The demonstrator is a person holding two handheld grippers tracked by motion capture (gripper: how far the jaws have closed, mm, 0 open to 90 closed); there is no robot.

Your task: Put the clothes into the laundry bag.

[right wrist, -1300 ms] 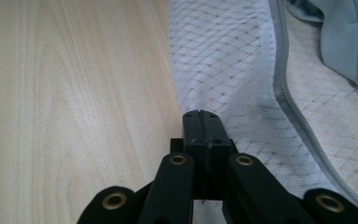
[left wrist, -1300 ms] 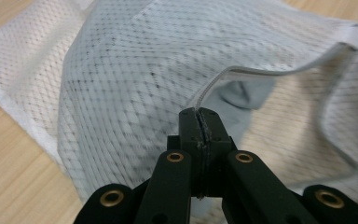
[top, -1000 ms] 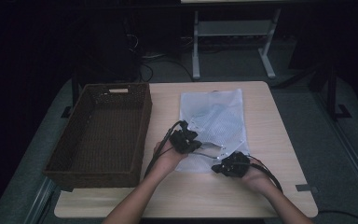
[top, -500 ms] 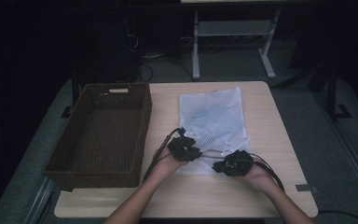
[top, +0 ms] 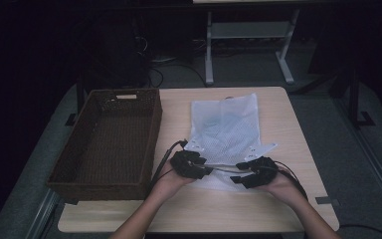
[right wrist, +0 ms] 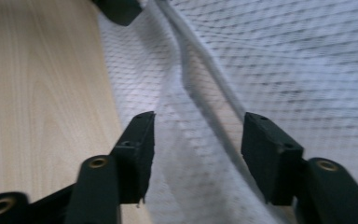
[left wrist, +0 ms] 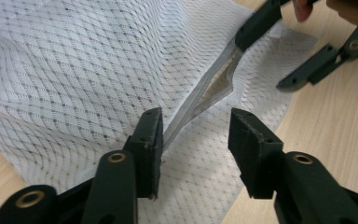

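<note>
A white mesh laundry bag [top: 227, 130] is lying flat on the light wooden table [top: 298, 129], to the right of a dark woven basket [top: 110, 139] that is sitting at the table's left side. The person's two hands are resting at the bag's near edge, where a zipper hem [left wrist: 200, 100] is running across between them. The left gripper [top: 205, 170] is sitting at the left end of that edge, and its jaws have just been opening: in the left gripper view they are standing apart, with the zipper hem rising between them and no pad visibly pressing on the mesh, though the hem is running close beside the left jaw. The right gripper [top: 235, 178] is lying at the right end of the same edge, pointing toward the left one, and its jaws have likewise just been opening; in the right gripper view [right wrist: 196, 135] they are spread with the loose mesh and its grey hem sagging between them, untouched by either pad. In the left gripper view the right gripper's jaws are showing farther off, one of them lying on the far end of the zipper hem. The bag's far end is lying smooth toward the table's far side.
</note>
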